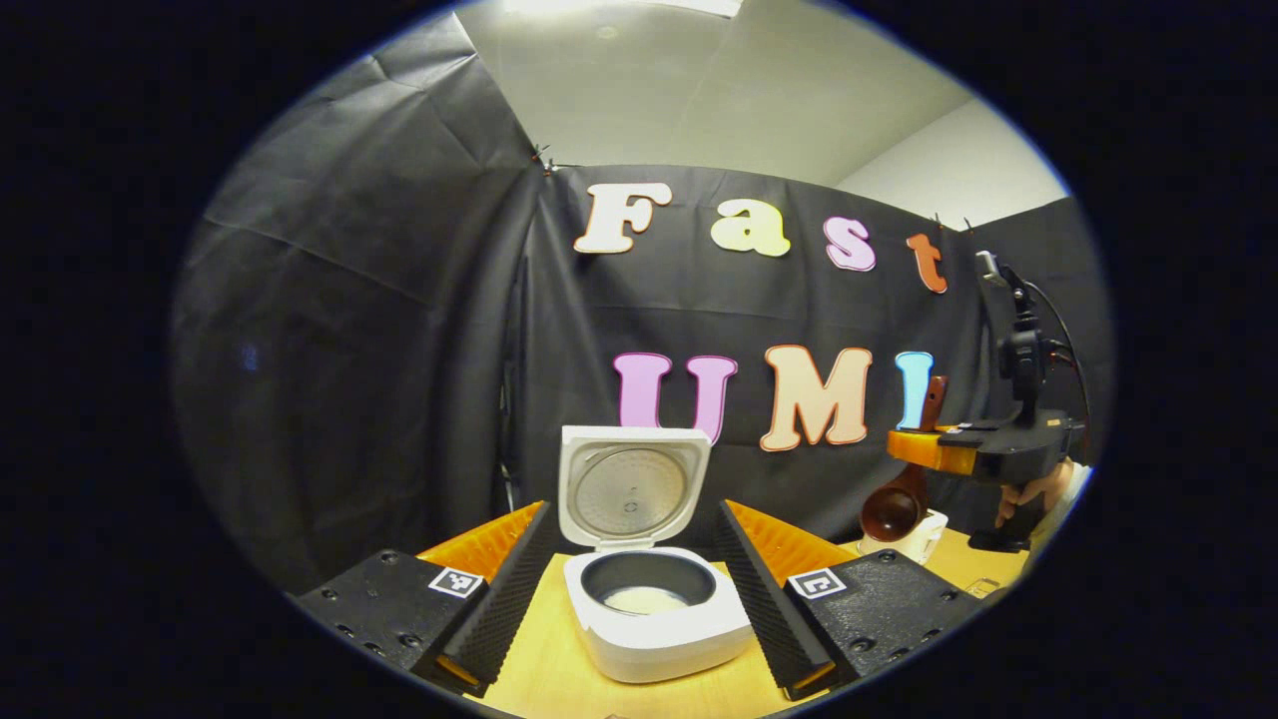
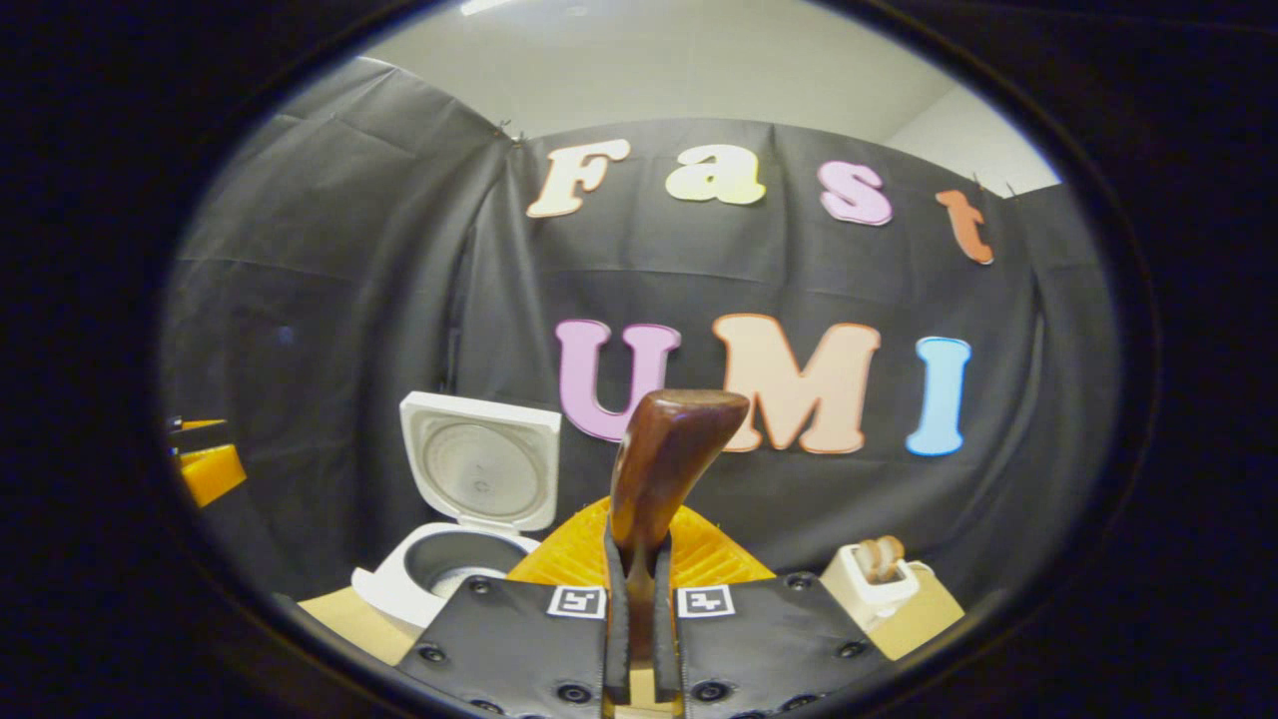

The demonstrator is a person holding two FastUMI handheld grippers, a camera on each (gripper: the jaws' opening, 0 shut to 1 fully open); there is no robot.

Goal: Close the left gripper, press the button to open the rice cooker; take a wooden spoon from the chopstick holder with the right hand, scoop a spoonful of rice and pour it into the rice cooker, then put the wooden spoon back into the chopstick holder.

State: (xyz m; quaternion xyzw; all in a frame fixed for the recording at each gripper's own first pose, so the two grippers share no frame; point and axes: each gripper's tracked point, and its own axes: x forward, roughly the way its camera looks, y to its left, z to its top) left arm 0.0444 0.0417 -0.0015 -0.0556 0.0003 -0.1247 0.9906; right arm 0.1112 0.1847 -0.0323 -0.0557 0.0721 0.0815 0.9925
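The white rice cooker (image 1: 654, 624) stands on the table with its lid (image 1: 633, 494) raised upright; a little rice lies in its dark pot (image 1: 647, 597). My left gripper (image 1: 632, 507) is open wide, one finger on each side of the cooker, touching nothing. At the right, my right gripper (image 1: 939, 449) is shut on the wooden spoon (image 1: 892, 511), which hangs bowl down just over the white chopstick holder (image 1: 927, 537). In the right gripper view the spoon's handle (image 2: 664, 469) rises upright from my shut right gripper (image 2: 639, 564). The cooker (image 2: 439, 569) is at lower left, the holder (image 2: 874, 584) at lower right.
A hand (image 1: 1028, 494) grips the right gripper's handle at the far right. The wooden table (image 1: 539, 679) carries both cooker and holder. Other wooden utensil ends (image 2: 879, 557) stick out of the holder. The left gripper (image 2: 205, 464) shows at the left edge.
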